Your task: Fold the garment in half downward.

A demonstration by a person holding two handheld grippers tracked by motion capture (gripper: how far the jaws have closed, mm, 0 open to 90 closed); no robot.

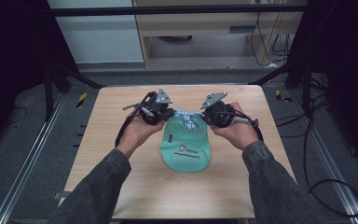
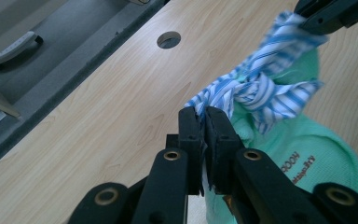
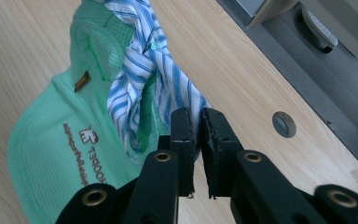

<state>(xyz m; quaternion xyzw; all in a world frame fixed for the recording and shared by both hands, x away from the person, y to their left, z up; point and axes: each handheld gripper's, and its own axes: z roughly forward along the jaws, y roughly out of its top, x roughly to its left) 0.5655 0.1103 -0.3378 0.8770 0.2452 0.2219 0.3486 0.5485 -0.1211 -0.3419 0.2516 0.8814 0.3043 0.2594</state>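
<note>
A mint-green mesh bag (image 1: 186, 147) with printed lettering lies on the wooden table (image 1: 121, 140). A blue-and-white striped cloth strip (image 1: 186, 115) is tied in a knot (image 2: 254, 86) at its top edge. My left gripper (image 1: 168, 112) is shut on one end of the strip (image 2: 205, 100). My right gripper (image 1: 204, 115) is shut on the other end (image 3: 191, 105). The strip is stretched between the two grippers above the bag (image 3: 51, 140). In the left gripper view the right gripper's jaws (image 2: 326, 14) show at the top right, clamped on the cloth.
The table has a round cable hole (image 2: 168, 39) near its far edge, seen as a grey disc (image 3: 284, 124) from the other side. Beyond the edge runs a grey floor (image 1: 191, 74) with a dark frame (image 1: 177, 10), cupboards and cables (image 1: 335, 186).
</note>
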